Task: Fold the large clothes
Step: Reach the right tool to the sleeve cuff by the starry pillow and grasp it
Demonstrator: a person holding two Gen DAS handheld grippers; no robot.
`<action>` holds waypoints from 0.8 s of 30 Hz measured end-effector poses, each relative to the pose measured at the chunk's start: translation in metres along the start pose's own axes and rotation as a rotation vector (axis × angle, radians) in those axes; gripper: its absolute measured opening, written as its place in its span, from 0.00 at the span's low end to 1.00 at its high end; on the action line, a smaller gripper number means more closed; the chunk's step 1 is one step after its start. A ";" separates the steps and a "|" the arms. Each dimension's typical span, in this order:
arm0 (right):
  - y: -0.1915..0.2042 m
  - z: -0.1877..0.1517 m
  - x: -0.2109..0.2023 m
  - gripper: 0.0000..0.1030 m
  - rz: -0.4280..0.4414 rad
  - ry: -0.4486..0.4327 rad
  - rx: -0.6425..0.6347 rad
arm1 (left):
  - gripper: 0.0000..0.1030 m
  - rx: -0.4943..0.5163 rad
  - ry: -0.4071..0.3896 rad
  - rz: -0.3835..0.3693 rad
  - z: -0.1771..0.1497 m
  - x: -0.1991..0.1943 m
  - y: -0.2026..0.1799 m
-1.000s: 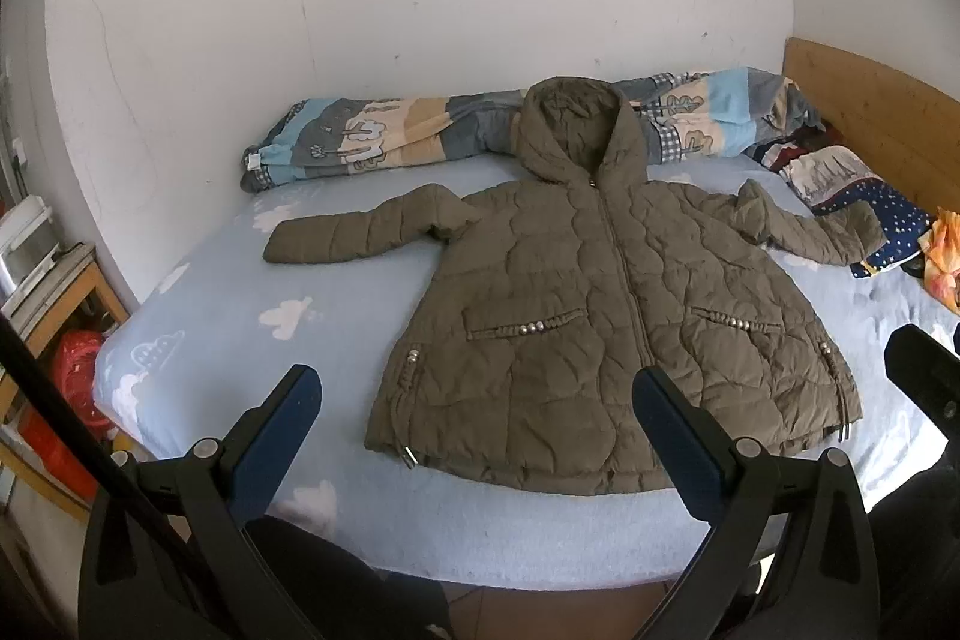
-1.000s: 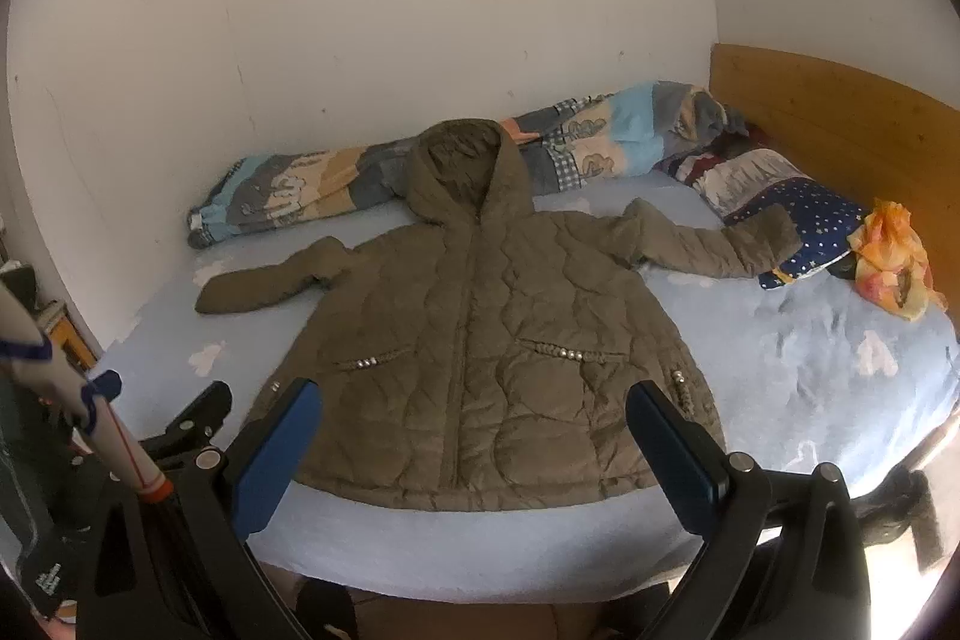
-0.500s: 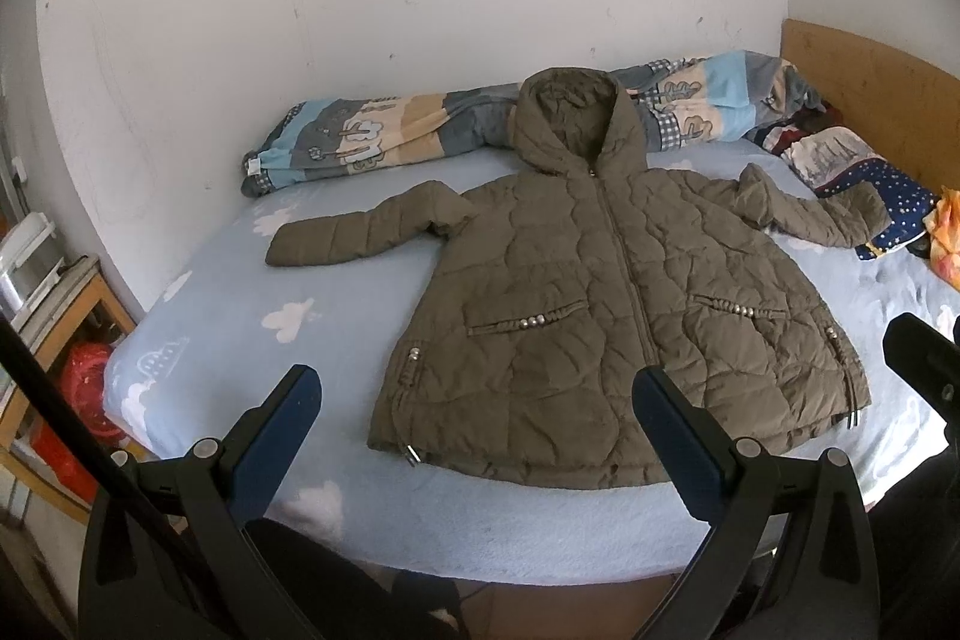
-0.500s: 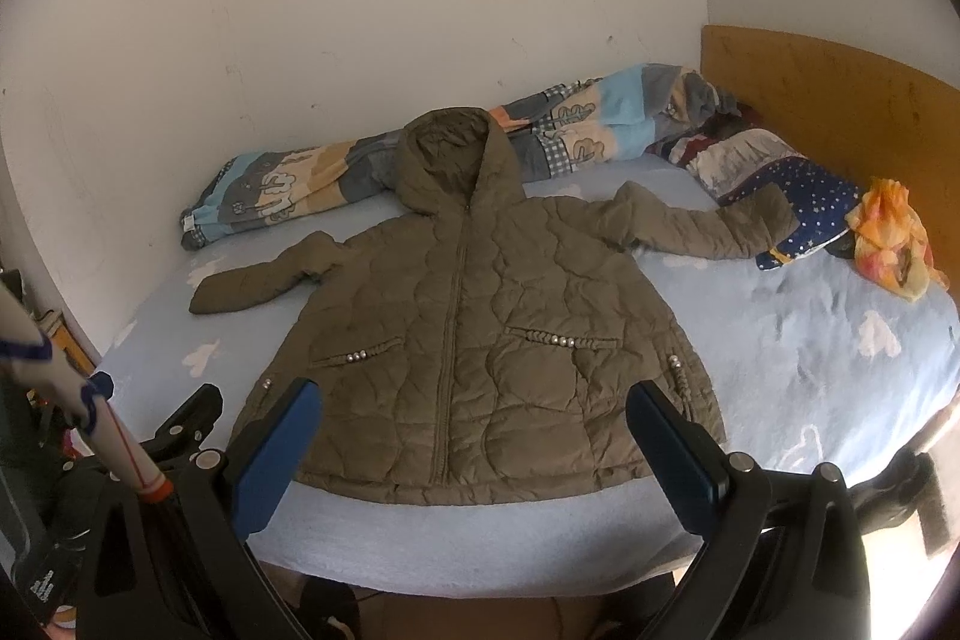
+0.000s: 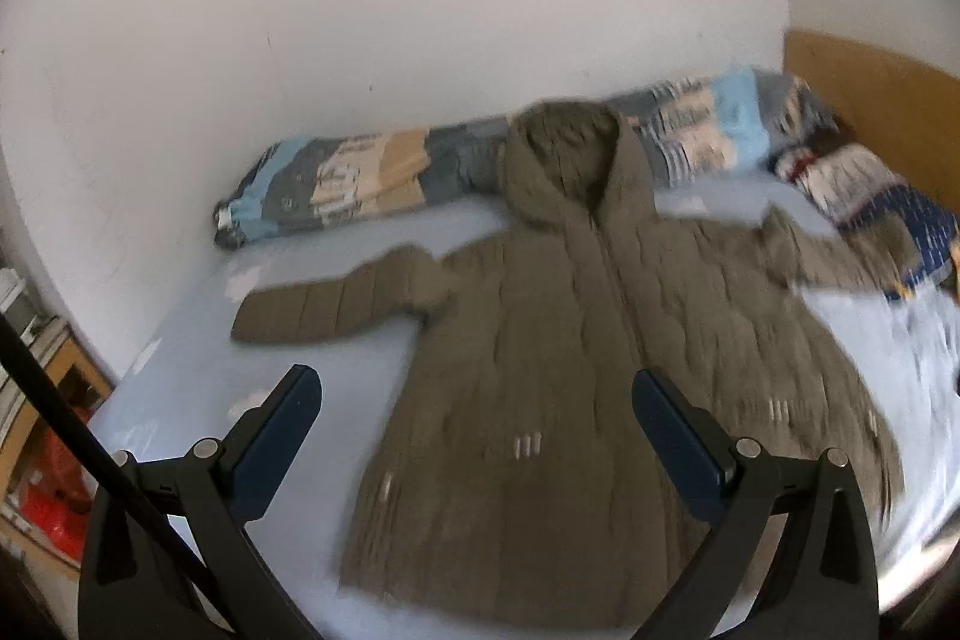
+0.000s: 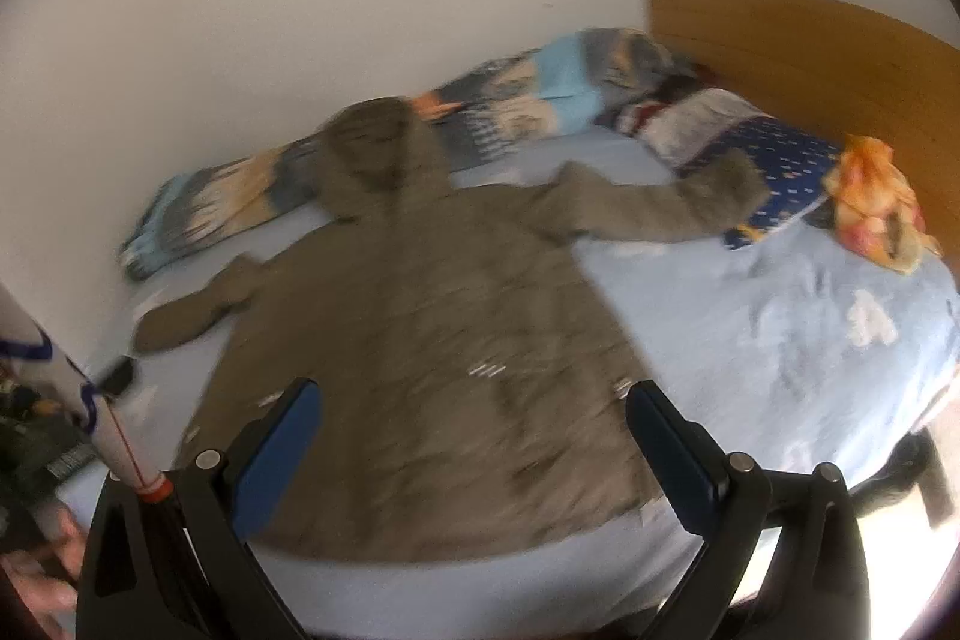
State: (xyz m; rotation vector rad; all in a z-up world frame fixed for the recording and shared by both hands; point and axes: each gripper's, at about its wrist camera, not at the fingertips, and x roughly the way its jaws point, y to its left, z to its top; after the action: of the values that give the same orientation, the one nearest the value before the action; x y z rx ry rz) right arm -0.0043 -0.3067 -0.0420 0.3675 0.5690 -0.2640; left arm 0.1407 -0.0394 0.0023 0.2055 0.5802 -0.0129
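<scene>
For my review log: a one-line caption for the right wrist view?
Open right gripper above an olive hooded jacket spread flat on the bed.

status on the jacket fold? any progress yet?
Done: the olive hooded jacket is laid flat, front up and zipped, on the blue bed sheet, both sleeves spread out. In hand: nothing; the left gripper and right gripper are open above its hem, not touching it. Left: every fold; sleeves, hood and body are unfolded.
</scene>
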 end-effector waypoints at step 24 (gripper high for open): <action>-0.321 0.110 0.224 0.73 -0.239 -0.043 0.559 | 1.00 -0.045 0.250 0.045 -0.005 0.229 -0.023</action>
State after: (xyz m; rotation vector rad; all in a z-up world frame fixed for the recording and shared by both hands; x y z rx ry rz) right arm 0.1201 -0.6725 -0.1674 0.8330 0.4898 -0.6648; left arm 0.3279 -0.0506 -0.1310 0.1779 0.8236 0.0698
